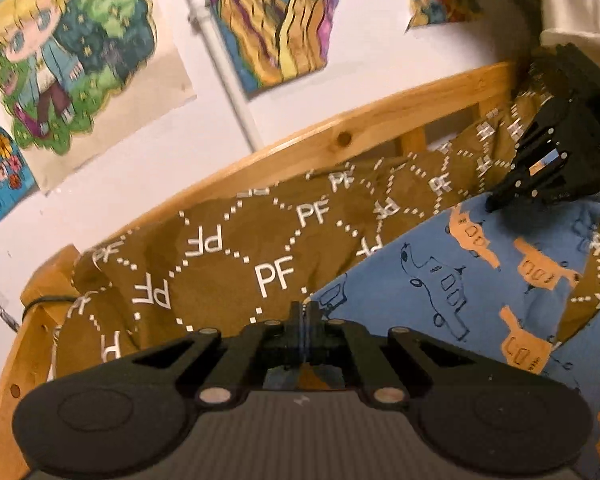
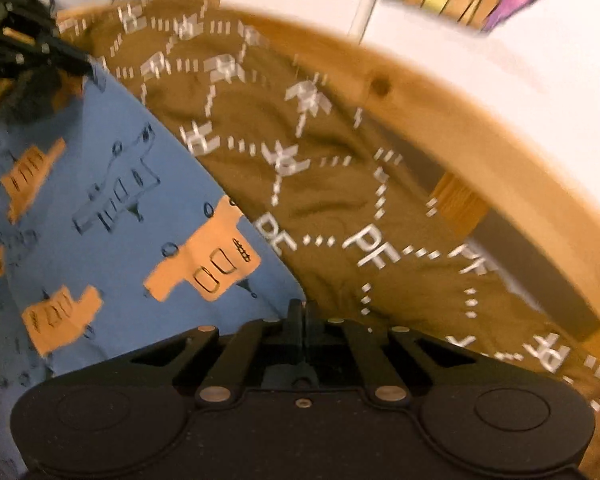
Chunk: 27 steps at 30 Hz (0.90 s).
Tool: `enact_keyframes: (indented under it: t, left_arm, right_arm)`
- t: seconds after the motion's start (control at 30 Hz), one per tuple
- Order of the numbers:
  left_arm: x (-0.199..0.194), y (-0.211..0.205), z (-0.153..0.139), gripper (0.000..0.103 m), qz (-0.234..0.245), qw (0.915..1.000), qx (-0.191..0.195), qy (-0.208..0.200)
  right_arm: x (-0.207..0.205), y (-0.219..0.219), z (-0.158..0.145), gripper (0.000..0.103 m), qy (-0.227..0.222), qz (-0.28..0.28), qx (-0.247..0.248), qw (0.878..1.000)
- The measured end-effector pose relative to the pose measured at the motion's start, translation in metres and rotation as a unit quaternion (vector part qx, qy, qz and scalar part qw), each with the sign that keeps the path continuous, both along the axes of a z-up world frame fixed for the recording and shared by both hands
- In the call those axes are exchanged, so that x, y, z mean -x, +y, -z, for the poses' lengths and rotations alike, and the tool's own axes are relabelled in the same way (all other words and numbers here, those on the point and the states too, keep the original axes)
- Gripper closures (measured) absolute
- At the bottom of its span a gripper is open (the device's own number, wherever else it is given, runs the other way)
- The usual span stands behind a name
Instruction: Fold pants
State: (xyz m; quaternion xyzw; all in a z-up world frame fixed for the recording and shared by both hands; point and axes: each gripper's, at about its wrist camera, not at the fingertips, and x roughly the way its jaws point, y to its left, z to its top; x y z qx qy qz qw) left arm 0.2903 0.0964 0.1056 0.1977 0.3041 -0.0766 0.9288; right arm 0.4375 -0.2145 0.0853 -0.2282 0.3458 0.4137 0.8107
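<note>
You are pinching the near edge of the brown pants (image 1: 236, 264) on the blue bedsheet (image 1: 440, 280) with both the left tongs (image 1: 305, 312) and the right tongs (image 2: 302, 312) clamped on cloth; next, carry that edge evenly across toward the wooden rail (image 1: 340, 136).

Pants (image 1: 236, 264): matt brown cloth w/ white print, lying vs. bed rail (image 1: 340, 136), knotty varnished wood. Sheet (image 1: 440, 280) below rail: soft blue cloth. Grippers (image 1: 305, 312) (image 2: 302, 312): matt black plastic, metal pins.

Left gripper (image 1: 305, 312), right gripper (image 2: 302, 312): black linkage arms, silver pivot screws, round housings.
</note>
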Motion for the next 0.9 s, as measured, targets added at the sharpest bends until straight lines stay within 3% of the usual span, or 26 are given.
enact_keyframes:
  t: [0.07, 0.2, 0.33, 0.47, 0.6, 0.73, 0.9]
  left_arm:
    - [0.017, 0.003, -0.005, 0.103, 0.022, 0.9995, 0.006, -0.02]
    - [0.059, -0.003, -0.011, 0.103, 0.071, 0.9956, -0.018, -0.058]
    - [0.104, -0.013, -0.013, 0.103, 0.114, 0.99, -0.047, -0.068]
    - [0.147, -0.025, -0.002, 0.103, 0.164, 0.9819, -0.079, -0.051]
    - [0.184, -0.041, 0.028, 0.103, 0.217, 0.9674, -0.13, -0.015]
    - [0.2, -0.047, 0.065, 0.103, 0.239, 0.9562, -0.169, 0.017]
    - [0.21, -0.044, 0.089, 0.103, 0.239, 0.9534, -0.18, 0.037]
  right_arm:
    - [0.025, -0.014, -0.015, 0.103, -0.033, 0.02, -0.019, 0.999]
    - [0.077, -0.041, -0.041, 0.103, -0.094, 0.025, -0.034, 0.995]
    - [0.136, -0.06, -0.059, 0.103, -0.133, 0.016, -0.042, 0.99]
    - [0.194, -0.071, -0.066, 0.103, -0.151, 0.0, -0.04, 0.988]
    - [0.25, -0.079, -0.058, 0.103, -0.146, -0.023, -0.023, 0.989]
    - [0.291, -0.081, -0.03, 0.103, -0.122, -0.038, 0.005, 0.992]
    - [0.327, -0.073, 0.003, 0.103, -0.12, -0.045, 0.027, 0.991]
